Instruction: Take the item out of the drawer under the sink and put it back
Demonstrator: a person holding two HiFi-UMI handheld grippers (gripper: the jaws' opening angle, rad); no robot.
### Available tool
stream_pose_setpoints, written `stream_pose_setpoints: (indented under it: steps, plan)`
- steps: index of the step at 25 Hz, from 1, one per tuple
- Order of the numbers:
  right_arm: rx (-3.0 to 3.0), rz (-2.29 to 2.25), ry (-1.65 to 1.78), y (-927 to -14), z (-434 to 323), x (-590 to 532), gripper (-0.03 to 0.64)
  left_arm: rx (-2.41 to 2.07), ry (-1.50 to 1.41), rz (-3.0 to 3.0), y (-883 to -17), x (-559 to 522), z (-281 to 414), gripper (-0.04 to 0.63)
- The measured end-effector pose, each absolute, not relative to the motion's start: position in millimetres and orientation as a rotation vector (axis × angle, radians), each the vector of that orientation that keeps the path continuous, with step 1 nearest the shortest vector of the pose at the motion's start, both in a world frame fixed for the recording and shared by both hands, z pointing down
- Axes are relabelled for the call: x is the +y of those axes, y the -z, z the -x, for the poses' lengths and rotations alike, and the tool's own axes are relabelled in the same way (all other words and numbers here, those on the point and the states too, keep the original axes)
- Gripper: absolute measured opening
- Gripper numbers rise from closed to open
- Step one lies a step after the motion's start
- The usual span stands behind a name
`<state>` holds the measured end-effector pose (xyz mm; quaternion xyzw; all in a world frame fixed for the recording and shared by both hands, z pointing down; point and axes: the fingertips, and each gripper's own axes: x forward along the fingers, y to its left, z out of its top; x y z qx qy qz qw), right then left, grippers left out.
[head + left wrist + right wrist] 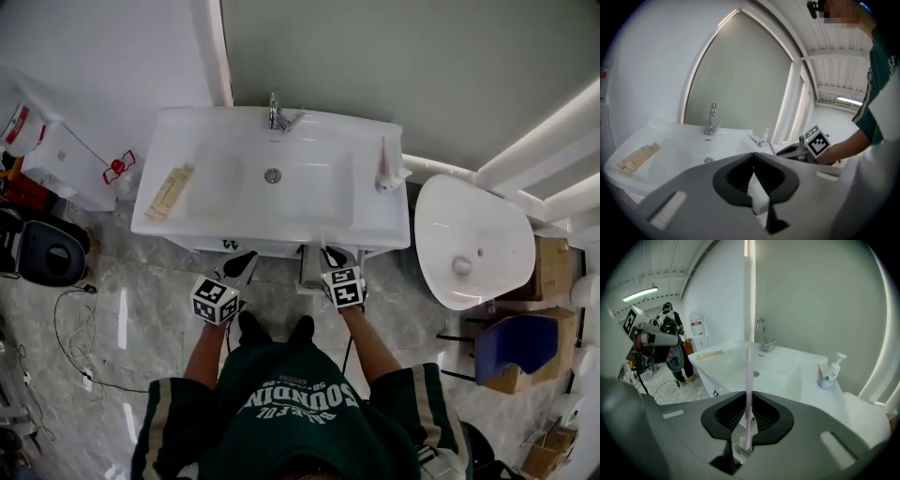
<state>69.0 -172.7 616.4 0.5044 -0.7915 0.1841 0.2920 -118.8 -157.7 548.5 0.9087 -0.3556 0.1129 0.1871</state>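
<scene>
The pink toothbrush (748, 366) stands upright in my R gripper (749, 399), jaws pinched narrow on its shaft. My L gripper (753, 159) is clamped on a white tube (758, 194), flat end pointing up. I'm holding both items just in front of the white sink (187, 202), grippers side by side near its front edge. Beyond them: chrome faucet (278, 114) at back centre, pump soap bottle (830, 373) on the R rim, beige packets (171, 190) lying on the L side.
</scene>
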Motion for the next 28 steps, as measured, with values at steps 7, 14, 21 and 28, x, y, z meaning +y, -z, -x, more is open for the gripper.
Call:
stream_pose_setpoints:
  steps: [7,14,21,28]
  plan:
    - [-2.31,-1.491,-0.4,-511.4,-74.7,-209.2,0.048,-1.037,-0.291,-2.643,-506.7,-180.3,114.0,0.051]
    - [-2.487,-1.561,-0.208,-409.3,-71.4,-220.2,0.048,-1.109,-0.244,-2.713,-466.9,-200.9,123.8,0.051]
    - [-2.562,-1.58,-0.106,-363.7,-64.9,-217.5,0.048,-1.164,-0.223,-2.727,-448.9,-205.8,137.4,0.051]
    - [-2.551,-1.56,-0.125,-376.8,-63.4,-213.7,0.048,-1.153,-0.228,-2.712,-457.1,-198.2,133.4,0.051]
